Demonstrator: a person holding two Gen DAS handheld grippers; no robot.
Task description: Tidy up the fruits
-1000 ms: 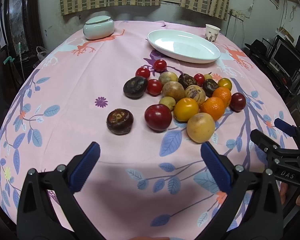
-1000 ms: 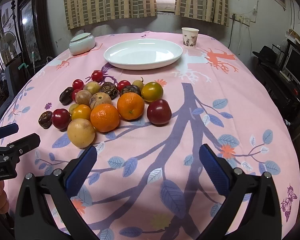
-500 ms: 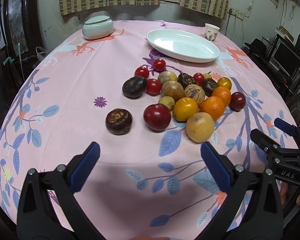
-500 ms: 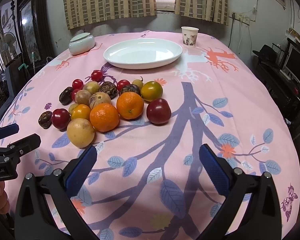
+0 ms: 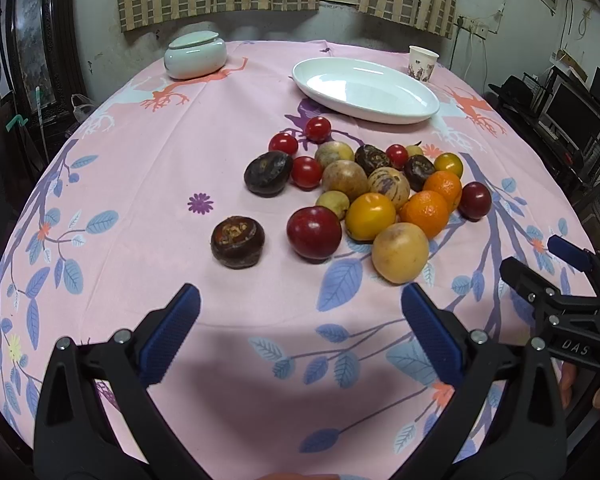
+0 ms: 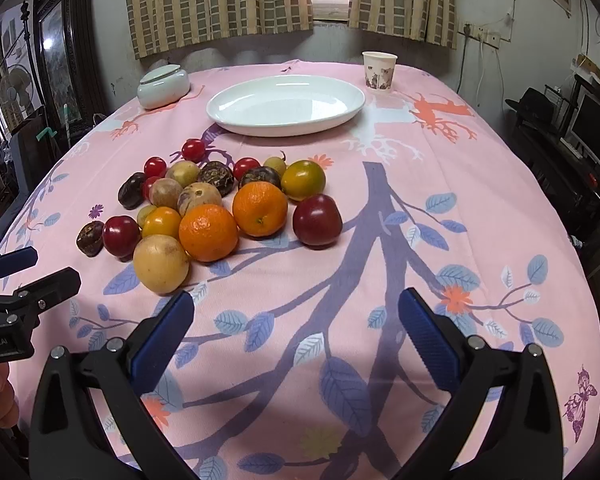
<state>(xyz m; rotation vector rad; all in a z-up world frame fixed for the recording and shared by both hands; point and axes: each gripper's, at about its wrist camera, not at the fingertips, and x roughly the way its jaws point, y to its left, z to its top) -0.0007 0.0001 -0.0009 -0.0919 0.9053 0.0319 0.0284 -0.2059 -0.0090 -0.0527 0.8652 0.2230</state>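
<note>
One pink leaf-printed surface (image 6: 440, 184) carries, by descending size: a white oval dish (image 6: 286, 105) holding nothing; a fruit cluster (image 6: 220, 204) lying loose on the cloth just before it; a lidded celadon jar (image 6: 163, 86); a paper cup (image 6: 379, 70). Left tongs (image 5: 300, 330) and right tongs (image 6: 296, 332) hover spread wide, gripping nothing.

Pink tablecloth (image 6: 440, 200) patterned with blue leaves; white plate (image 6: 286, 106); two orange tangerines (image 6: 208, 232); checked beige curtains (image 6: 220, 0).
</note>
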